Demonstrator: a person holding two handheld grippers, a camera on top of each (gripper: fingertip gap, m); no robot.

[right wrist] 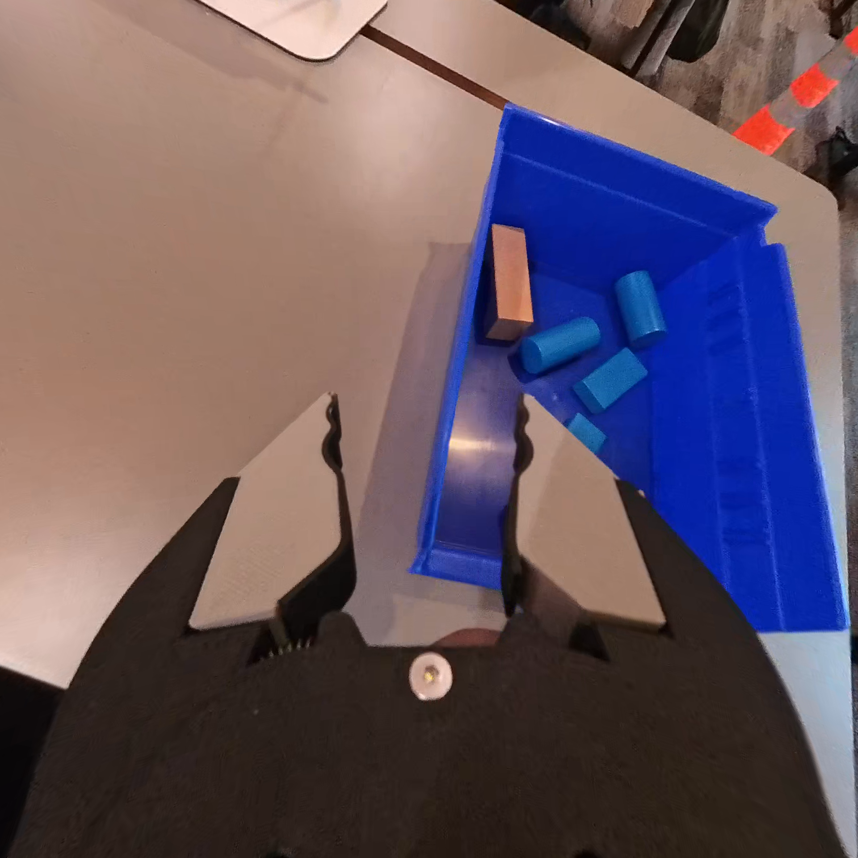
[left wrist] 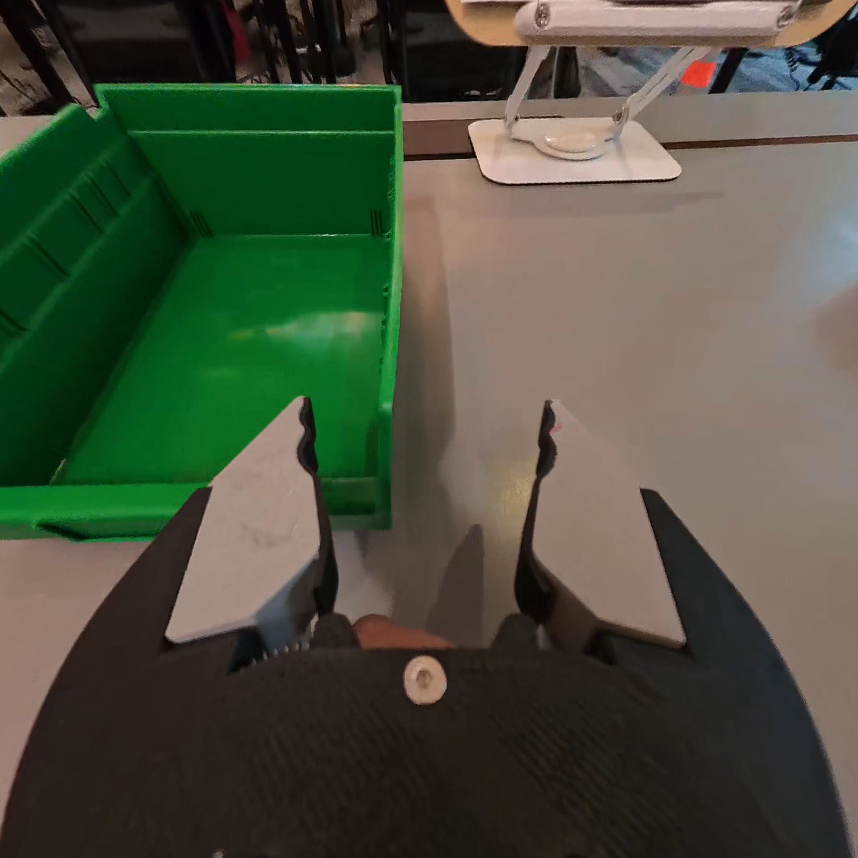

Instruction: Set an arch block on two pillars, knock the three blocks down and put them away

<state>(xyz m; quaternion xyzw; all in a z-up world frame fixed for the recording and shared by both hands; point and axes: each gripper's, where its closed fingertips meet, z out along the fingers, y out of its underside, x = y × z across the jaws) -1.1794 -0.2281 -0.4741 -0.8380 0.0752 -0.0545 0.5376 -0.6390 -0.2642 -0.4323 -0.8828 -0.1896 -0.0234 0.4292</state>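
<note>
In the left wrist view my left gripper is open and empty, above the right wall of a green bin, which has nothing in it. In the right wrist view my right gripper is open and empty, above the left wall of a blue bin. In the blue bin lie a plain wooden block leaning on the left wall, two blue cylinders and two blue rectangular blocks, the nearer one partly hidden by my right finger.
The grey table carries a white stand with a flat base at the back. A dark seam crosses the table's far side. The table's rounded corner lies past the blue bin, with floor and orange-striped tape beyond. My right gripper's tips are some 15 cm from the plain wooden block.
</note>
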